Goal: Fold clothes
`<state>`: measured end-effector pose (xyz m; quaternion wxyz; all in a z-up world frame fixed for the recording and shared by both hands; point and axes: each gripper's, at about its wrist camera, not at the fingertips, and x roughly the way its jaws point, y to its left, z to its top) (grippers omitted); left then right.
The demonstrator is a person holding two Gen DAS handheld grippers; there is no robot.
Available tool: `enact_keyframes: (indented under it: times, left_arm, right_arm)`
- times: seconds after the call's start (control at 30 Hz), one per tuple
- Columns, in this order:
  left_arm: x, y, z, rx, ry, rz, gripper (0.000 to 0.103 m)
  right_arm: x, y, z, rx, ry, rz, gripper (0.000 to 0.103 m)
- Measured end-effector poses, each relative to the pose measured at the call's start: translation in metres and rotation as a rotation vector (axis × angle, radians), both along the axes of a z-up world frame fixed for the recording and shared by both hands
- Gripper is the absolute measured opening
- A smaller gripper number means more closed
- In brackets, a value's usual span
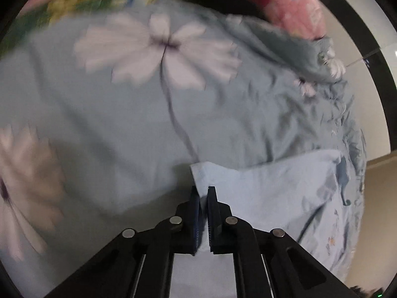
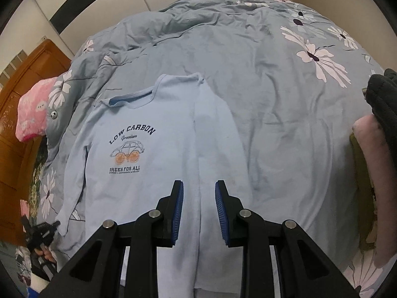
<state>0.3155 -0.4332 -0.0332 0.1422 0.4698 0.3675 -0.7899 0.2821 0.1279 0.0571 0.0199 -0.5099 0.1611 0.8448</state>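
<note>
A light blue long-sleeved T-shirt (image 2: 139, 149), printed "LOW CARBON", is laid face up on the bed in the centre-left of the right wrist view, one side already folded over the middle. The left gripper (image 1: 203, 193) is pinched tight on a corner of this shirt at the lower centre of its own view. The right gripper (image 2: 199, 186) is held partly open above the folded panel, with nothing between its fingers.

The thin cloth could slip from the left gripper if it is pulled sharply, and the folded side could be dragged out of line, since it lies loose. The soft, wrinkled quilt could be bunched up under the shirt.

The bed is covered by a grey-blue floral quilt (image 2: 285, 114). A pink pillow (image 2: 32, 109) lies at the left edge, before a wooden wardrobe (image 2: 22, 79); pale walls are seen behind.
</note>
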Motion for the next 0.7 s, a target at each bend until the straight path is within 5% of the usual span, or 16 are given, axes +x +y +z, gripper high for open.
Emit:
enact_keyframes:
  times: [0.13,0.23,0.33,0.4,0.47,0.5,0.7]
  left_arm:
    - [-0.03,-0.04,0.056,-0.167,0.088,0.026,0.006]
    - [-0.073,-0.063,0.087,-0.271,0.079,-0.002,0.006]
    - [-0.105,-0.066,0.089,-0.286,0.075,-0.047,0.01]
    - [-0.111,-0.067,0.082,-0.22,0.061,-0.049,0.015]
    - [-0.106,-0.068,0.073,-0.119,0.073,-0.028,0.043]
    - [-0.096,-0.066,0.069,-0.07,0.093,-0.006,0.048]
    - [-0.014,-0.029,0.045,0.09,0.131,0.031,0.055]
  right_arm:
    - [0.003,0.004,-0.005,0.034,-0.025,-0.007,0.027]
    - [0.007,0.01,-0.013,0.062,-0.054,-0.005,0.027]
    - [0.012,0.012,-0.025,0.074,-0.1,0.008,0.027]
    - [0.017,0.009,-0.034,0.074,-0.126,0.036,0.027]
    - [0.022,0.004,-0.04,0.073,-0.146,0.069,0.027]
    - [0.025,0.001,-0.043,0.073,-0.154,0.084,0.031]
    - [0.038,-0.027,-0.062,0.052,-0.2,0.164,0.039]
